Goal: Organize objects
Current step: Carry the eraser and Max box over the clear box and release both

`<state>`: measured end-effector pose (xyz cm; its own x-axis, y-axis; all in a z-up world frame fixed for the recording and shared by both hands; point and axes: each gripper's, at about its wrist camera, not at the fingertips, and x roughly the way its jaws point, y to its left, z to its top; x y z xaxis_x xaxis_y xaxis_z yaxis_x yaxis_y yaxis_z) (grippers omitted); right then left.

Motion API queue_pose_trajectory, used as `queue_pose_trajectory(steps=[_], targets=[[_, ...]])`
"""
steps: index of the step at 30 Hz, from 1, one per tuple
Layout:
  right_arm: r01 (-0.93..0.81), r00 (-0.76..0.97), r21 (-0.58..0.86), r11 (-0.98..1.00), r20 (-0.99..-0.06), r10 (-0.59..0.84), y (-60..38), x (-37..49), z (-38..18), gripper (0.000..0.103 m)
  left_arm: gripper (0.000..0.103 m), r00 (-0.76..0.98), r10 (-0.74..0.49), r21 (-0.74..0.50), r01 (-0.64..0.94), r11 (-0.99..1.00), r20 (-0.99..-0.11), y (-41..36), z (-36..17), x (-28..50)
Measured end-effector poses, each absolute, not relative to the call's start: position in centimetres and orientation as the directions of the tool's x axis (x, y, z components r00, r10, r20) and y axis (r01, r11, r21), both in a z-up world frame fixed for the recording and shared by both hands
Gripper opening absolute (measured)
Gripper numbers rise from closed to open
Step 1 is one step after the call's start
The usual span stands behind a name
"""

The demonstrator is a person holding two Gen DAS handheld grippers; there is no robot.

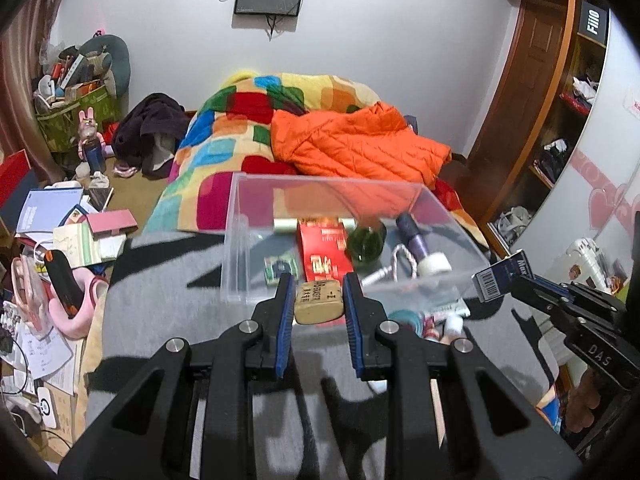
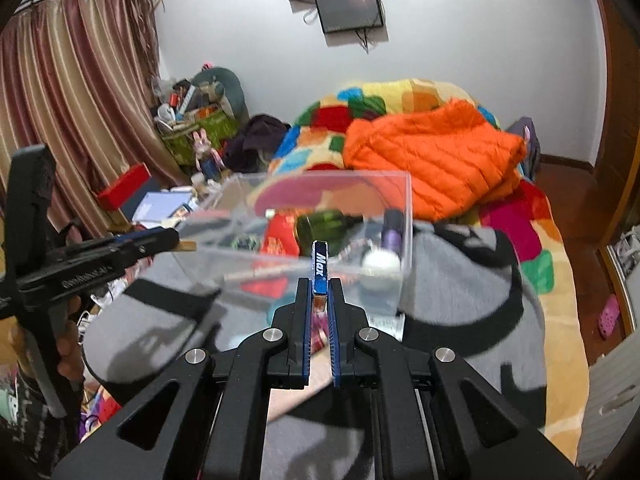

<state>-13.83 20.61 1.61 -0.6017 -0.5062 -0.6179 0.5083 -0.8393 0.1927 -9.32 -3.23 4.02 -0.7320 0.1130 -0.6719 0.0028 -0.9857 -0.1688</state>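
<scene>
- Left wrist view: left gripper [image 1: 316, 300] clamps a tan eraser block [image 1: 319, 303], held above the grey blanket [image 1: 168, 312] just short of the clear plastic bin [image 1: 240, 240] at 12 o'clock. Risk: only the pad tips pinch it, so it could slip out short of the bin.
- Right wrist view: right gripper [image 2: 320, 292] pinches a thin blue Max box [image 2: 320, 267] upright; bin at 12 o'clock. Risk: the box twists, or clips the bin wall [image 2: 408, 220].

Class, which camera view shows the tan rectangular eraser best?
The left wrist view: the tan rectangular eraser sits centred between the left gripper fingers, printed face visible. The right wrist view shows only its thin tan edge, far left.
</scene>
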Motion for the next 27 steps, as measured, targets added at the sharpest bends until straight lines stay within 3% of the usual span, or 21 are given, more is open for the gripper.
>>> queue_pose_trajectory(steps=[4,12,27], targets=[[0.512,-0.628,0.180,-0.840,-0.588,-0.509,20.0,-15.0,2.9,0.007,0.024,-0.743,0.110,-0.177,0.011,-0.984,-0.661,-3.8,4.7,-10.5],[0.509,-0.616,0.172,-0.843,-0.612,-0.496,18.4,-17.8,2.0,0.007,0.024,-0.727,0.107,-0.191,0.034,-0.981,-0.678,-4.7,4.1,-13.6],[0.521,-0.489,0.178,-0.835,-0.739,-0.463,15.8,-22.0,-2.7,0.007,0.024,-0.668,0.102,-0.173,0.041,-0.984,-0.738,-3.7,0.5,-17.2]])
